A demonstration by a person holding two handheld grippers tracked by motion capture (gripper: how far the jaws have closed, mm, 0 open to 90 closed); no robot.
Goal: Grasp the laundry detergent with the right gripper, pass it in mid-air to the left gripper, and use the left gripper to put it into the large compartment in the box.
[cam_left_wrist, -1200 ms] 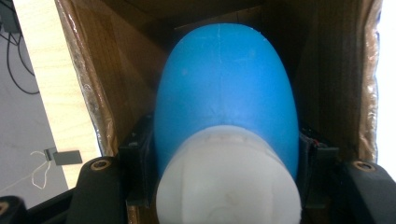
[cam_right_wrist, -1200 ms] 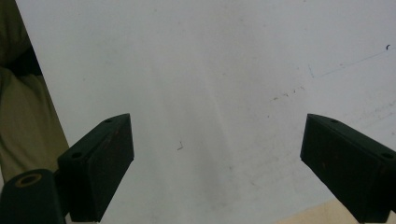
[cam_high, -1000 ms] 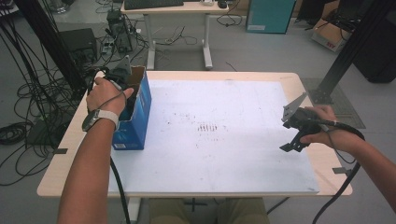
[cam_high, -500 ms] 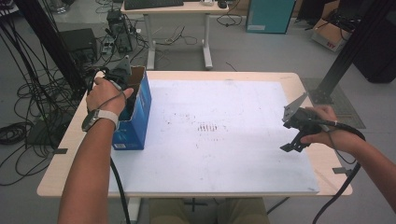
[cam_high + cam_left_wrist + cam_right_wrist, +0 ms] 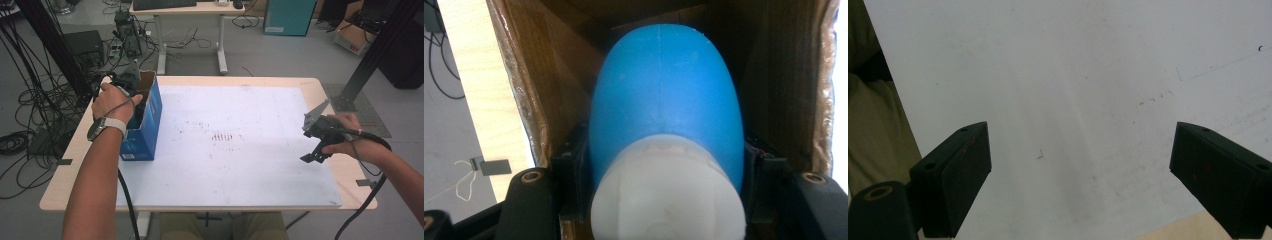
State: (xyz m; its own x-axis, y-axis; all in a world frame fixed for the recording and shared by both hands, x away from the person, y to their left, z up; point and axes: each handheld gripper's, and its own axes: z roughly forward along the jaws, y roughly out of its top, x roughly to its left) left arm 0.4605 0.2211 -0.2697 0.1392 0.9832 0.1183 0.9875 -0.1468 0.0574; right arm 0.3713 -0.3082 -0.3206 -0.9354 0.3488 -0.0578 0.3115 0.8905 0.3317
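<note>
A blue cardboard box (image 5: 148,131) with an open top stands at the left edge of the white board (image 5: 250,105). My left gripper (image 5: 136,100) reaches down into it. In the left gripper view its jaws press on both sides of a rounded blue object with a white end (image 5: 664,100), which sits between the box's brown inner walls (image 5: 549,100). My left gripper (image 5: 666,172) is shut on that object. My right gripper (image 5: 313,154) hovers over the board's right side, and its jaws stand wide apart with nothing between them (image 5: 1080,170).
The wooden table (image 5: 70,165) shows bare strips left and right of the board. Faint dark smudges (image 5: 222,136) mark the board's middle. Cables (image 5: 30,115) lie on the floor at the left. A desk (image 5: 190,10) stands beyond the table.
</note>
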